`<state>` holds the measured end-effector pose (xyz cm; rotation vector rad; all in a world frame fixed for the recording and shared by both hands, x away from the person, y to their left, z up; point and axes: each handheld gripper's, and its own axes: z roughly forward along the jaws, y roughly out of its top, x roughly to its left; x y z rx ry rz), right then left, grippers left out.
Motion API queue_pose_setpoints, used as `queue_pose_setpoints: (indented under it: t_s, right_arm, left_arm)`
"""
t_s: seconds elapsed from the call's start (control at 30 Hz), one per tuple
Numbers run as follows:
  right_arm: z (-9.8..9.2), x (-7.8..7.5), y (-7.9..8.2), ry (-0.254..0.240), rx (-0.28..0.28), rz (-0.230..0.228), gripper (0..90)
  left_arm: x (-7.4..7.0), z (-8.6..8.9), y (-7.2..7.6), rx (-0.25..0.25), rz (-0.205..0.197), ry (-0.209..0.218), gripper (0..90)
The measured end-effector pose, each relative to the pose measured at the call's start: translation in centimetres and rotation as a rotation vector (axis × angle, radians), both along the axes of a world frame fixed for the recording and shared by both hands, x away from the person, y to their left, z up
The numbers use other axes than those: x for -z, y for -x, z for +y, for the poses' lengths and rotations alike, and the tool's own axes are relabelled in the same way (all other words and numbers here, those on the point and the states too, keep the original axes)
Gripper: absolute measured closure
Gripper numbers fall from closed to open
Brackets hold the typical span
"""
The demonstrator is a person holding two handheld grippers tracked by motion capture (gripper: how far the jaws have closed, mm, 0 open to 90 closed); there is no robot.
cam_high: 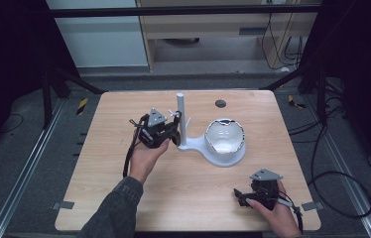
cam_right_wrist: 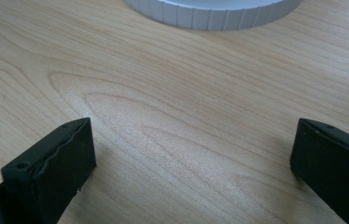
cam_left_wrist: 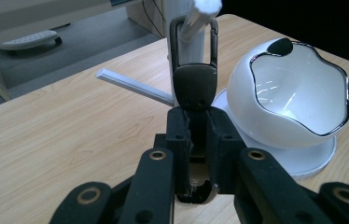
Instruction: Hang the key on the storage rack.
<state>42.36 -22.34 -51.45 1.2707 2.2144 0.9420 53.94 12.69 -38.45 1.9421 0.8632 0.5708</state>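
Carabiner [cam_left_wrist: 194, 84] — between left hand-held gripper [cam_left_wrist: 196, 126] jaws

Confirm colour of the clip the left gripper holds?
Dark grey-black carabiner clip, clearest in the left gripper view.

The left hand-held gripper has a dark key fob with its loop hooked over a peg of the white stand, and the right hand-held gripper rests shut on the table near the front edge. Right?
Not quite. The right hand-held gripper is open: the right gripper view shows its jaws wide apart over bare table. The rest holds: the left hand-held gripper is shut on the key fob, whose loop hangs over a peg of the white stand.
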Motion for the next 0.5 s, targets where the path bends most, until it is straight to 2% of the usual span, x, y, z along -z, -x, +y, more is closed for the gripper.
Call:
queue_pose_setpoints:
  t_s: [0.5]
  right_arm:
    - [-0.04, 0.00, 0.00, 0.003, -0.010, -0.002, 0.4]
  left_arm:
    - [0.54, -0.38, -0.38, -0.002, -0.017, 0.012, 79.8]
